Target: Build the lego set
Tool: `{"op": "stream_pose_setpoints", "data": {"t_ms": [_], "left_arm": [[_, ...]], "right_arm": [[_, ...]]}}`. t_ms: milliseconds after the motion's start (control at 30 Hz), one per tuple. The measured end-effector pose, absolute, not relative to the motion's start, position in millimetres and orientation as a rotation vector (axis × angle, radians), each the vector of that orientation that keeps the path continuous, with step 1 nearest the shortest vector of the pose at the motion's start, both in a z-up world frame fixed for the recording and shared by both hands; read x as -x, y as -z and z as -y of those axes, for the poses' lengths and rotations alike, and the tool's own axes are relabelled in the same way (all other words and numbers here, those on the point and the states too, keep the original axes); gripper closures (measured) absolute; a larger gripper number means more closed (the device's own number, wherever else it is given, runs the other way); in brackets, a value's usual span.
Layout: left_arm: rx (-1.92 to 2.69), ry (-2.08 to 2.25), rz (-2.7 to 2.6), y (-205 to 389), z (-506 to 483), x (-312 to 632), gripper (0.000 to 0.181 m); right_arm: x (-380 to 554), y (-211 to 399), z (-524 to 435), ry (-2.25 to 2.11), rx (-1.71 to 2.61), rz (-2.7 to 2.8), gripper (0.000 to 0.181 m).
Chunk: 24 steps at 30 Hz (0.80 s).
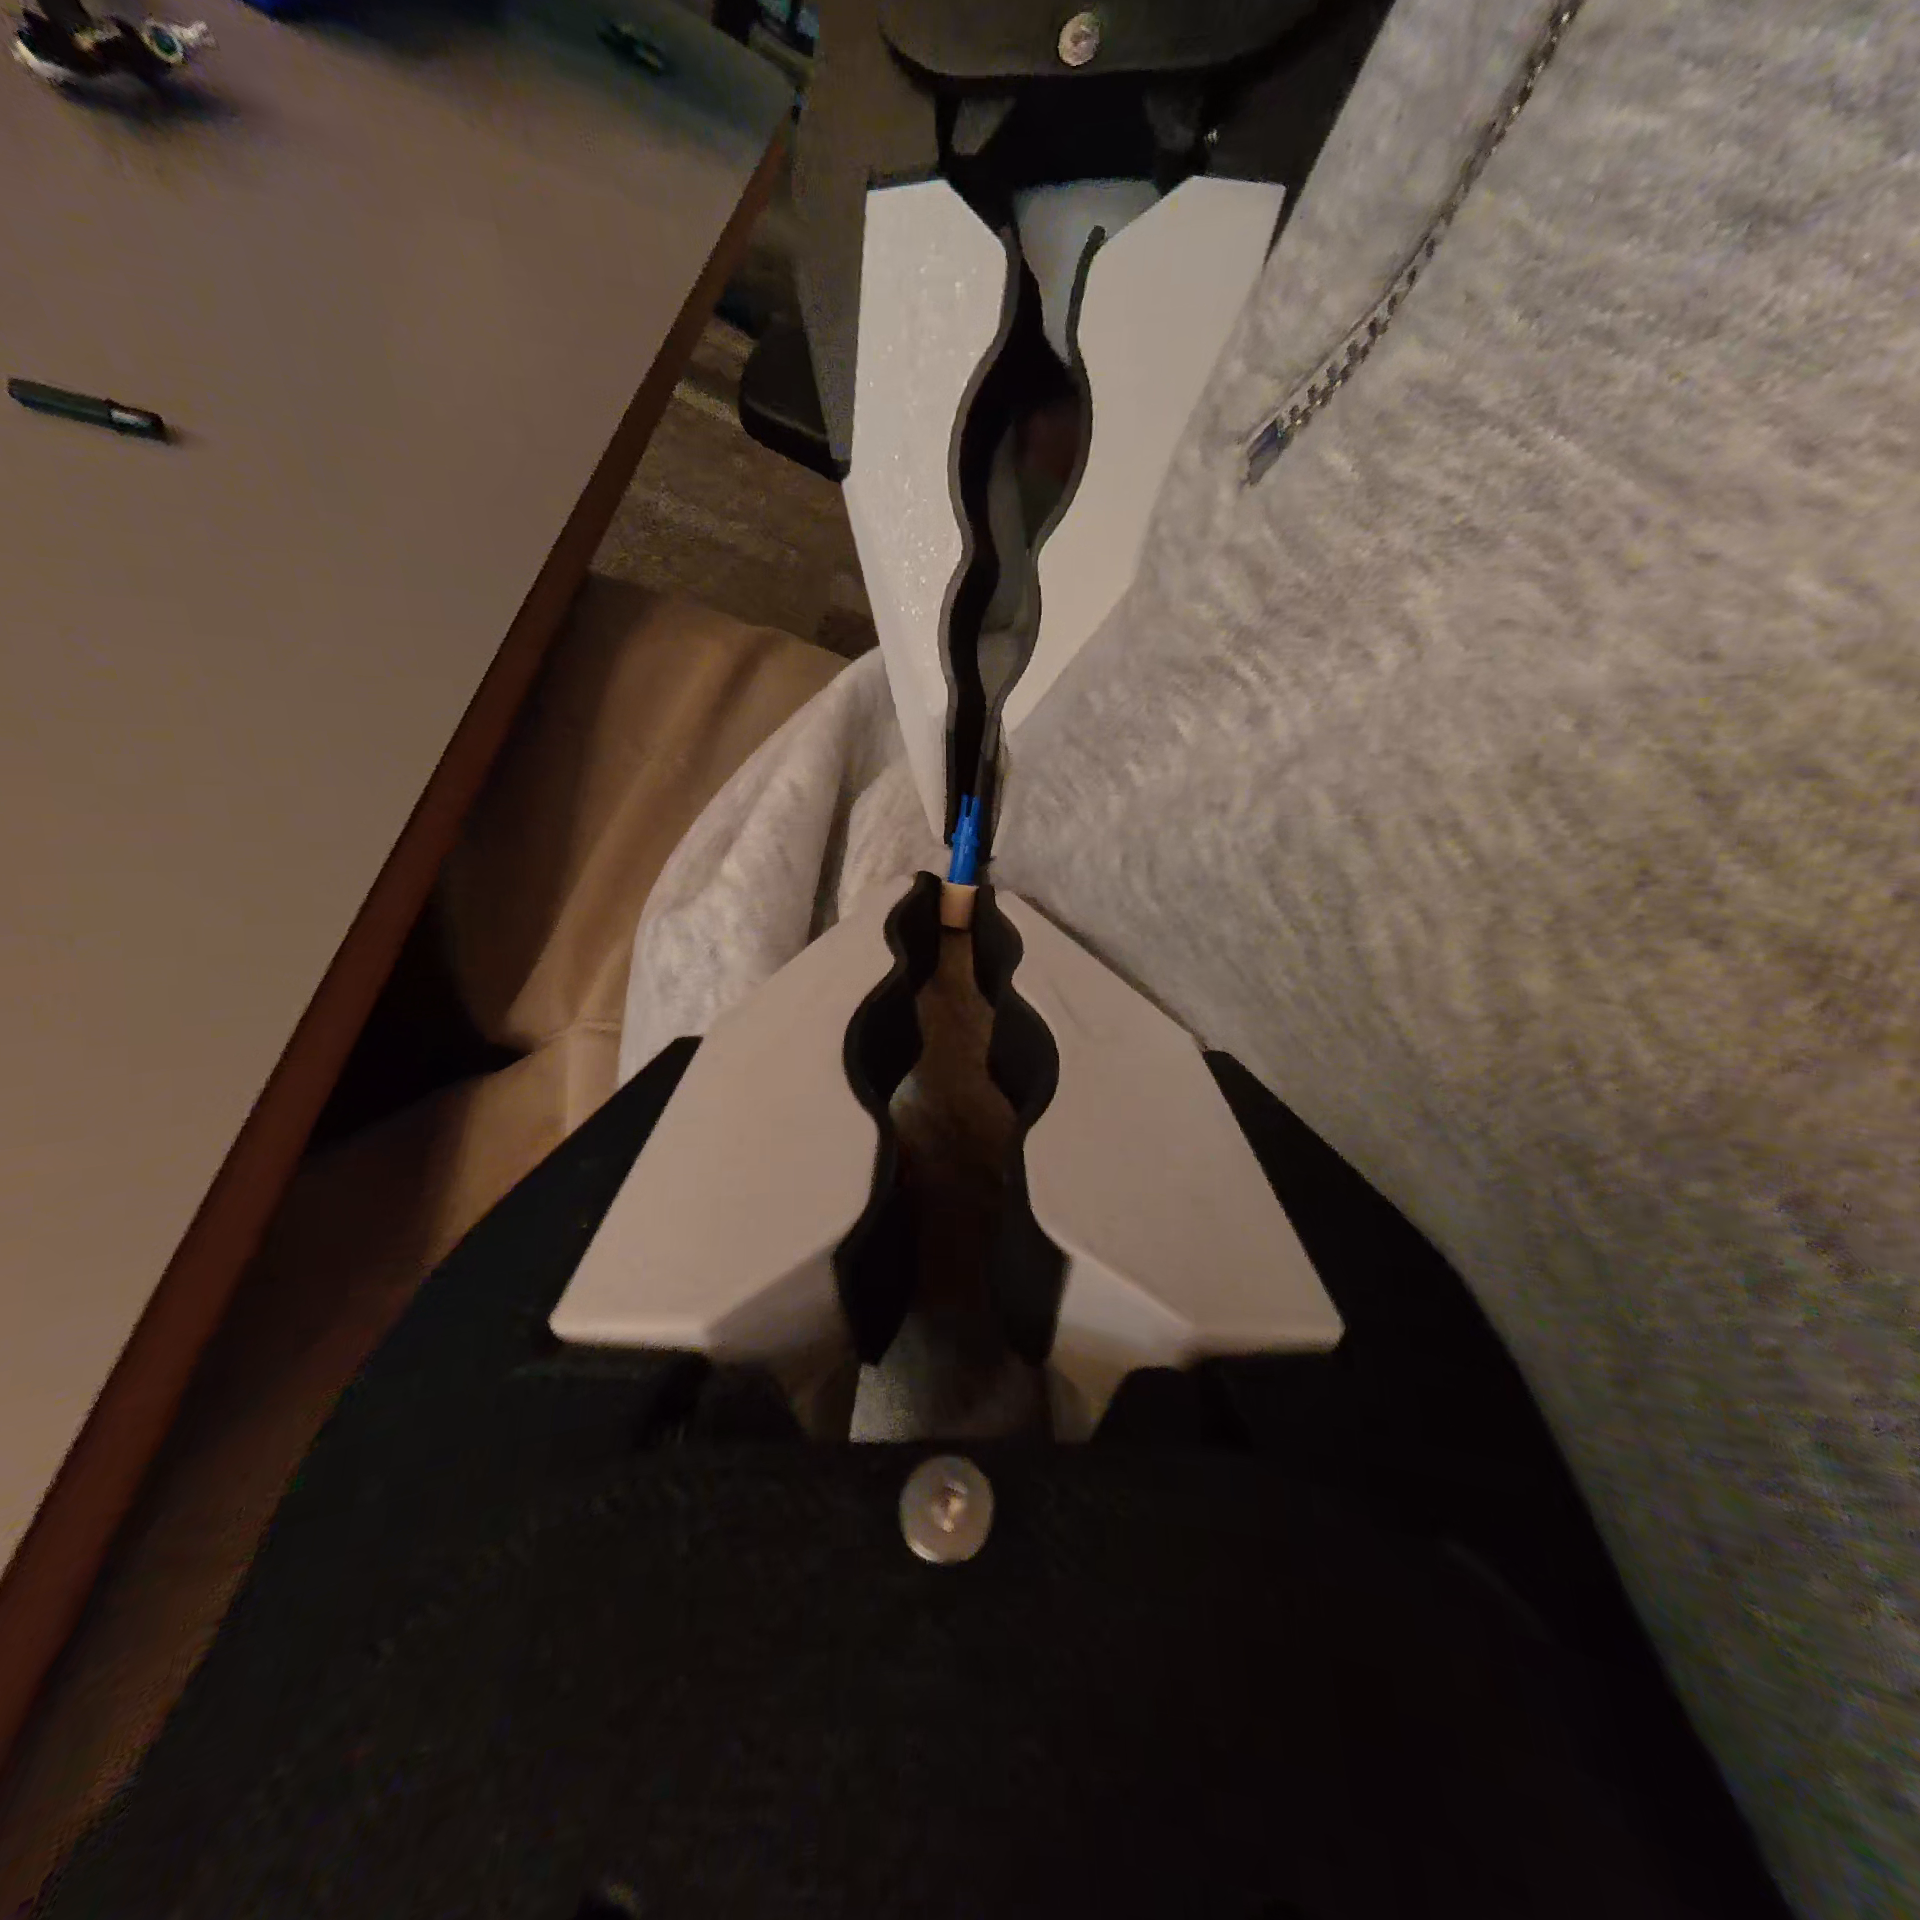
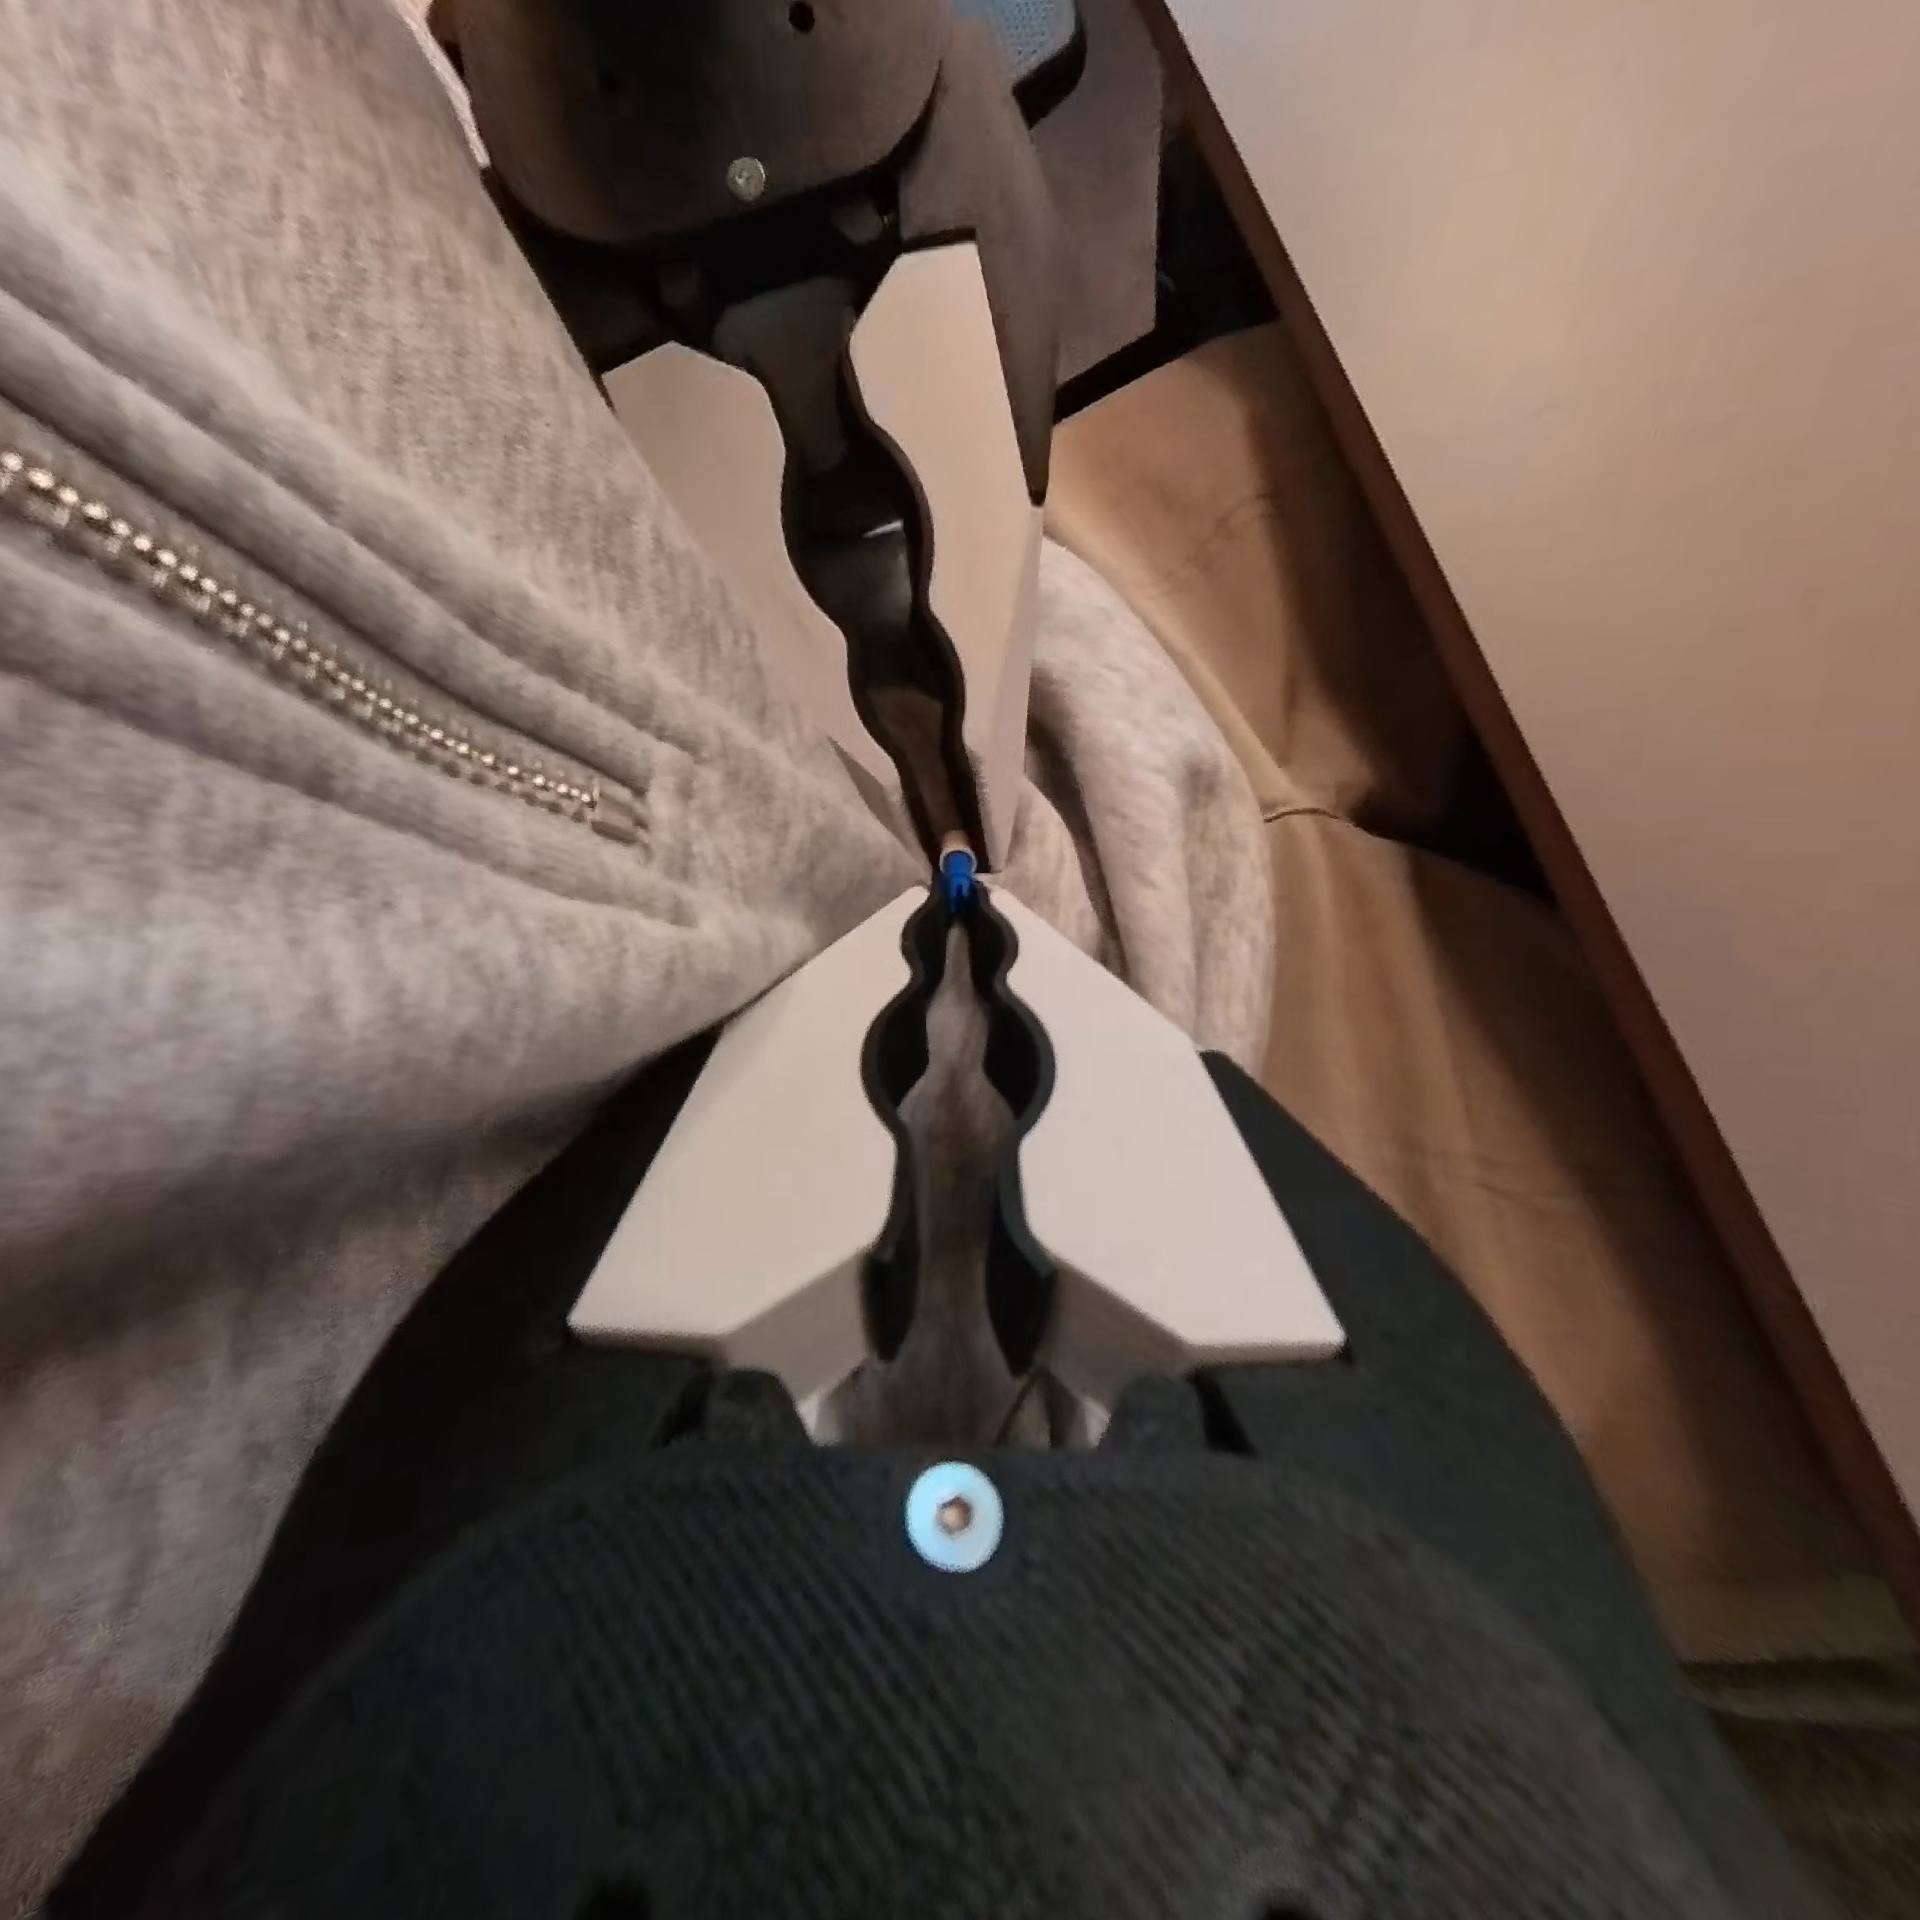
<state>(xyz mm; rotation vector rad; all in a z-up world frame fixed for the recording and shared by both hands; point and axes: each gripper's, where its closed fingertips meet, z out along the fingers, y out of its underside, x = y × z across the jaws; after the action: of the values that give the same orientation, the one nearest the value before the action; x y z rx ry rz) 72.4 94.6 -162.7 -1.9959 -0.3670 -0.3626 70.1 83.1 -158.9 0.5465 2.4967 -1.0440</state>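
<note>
My two grippers meet tip to tip in front of a person's lap, off the table. My left gripper (image 1: 957,900) is shut on a small tan lego piece (image 1: 957,910). My right gripper (image 2: 956,904) is shut on a small blue lego pin (image 2: 956,876). The blue pin (image 1: 964,844) touches the end of the tan piece and looks pushed into it. The right gripper (image 1: 974,805) comes down from the top of the left wrist view. The left gripper (image 2: 951,823) with the tan piece (image 2: 954,835) comes down from the top of the right wrist view.
A person's grey zip hoodie (image 1: 1558,831) (image 2: 312,727) is close beside both grippers, with tan trousers (image 1: 623,790) below. The table (image 1: 260,675) (image 2: 1662,468) lies to the side, with a black pen (image 1: 88,408) and a blurred cluster of lego parts (image 1: 104,42) at its far end. Only a small space, under 4 cm, lies between the two pairs of fingers.
</note>
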Motion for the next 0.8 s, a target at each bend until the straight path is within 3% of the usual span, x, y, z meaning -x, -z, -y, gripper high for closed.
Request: {"op": "stream_pose_setpoints", "data": {"t_ms": [267, 333, 533, 800], "left_arm": [[1.969, 0.292, 0.344, 157, -94, -54, 0.177], [1.882, 0.230, 0.375, 144, -95, -34, 0.176], [1.621, 0.222, 0.581, 120, -88, 25, 0.146], [1.291, 0.266, 0.775, 106, -90, 66, 0.148]], "right_arm": [[-50, 155, -80, 1.144, -0.596, -2.488, 0.179], [-29, 144, -80, 1.300, -0.673, -2.418, 0.179], [27, 122, -86, 1.764, -0.861, -2.147, 0.179], [74, 117, -90, 2.399, -0.652, -2.422, 0.178]]}}
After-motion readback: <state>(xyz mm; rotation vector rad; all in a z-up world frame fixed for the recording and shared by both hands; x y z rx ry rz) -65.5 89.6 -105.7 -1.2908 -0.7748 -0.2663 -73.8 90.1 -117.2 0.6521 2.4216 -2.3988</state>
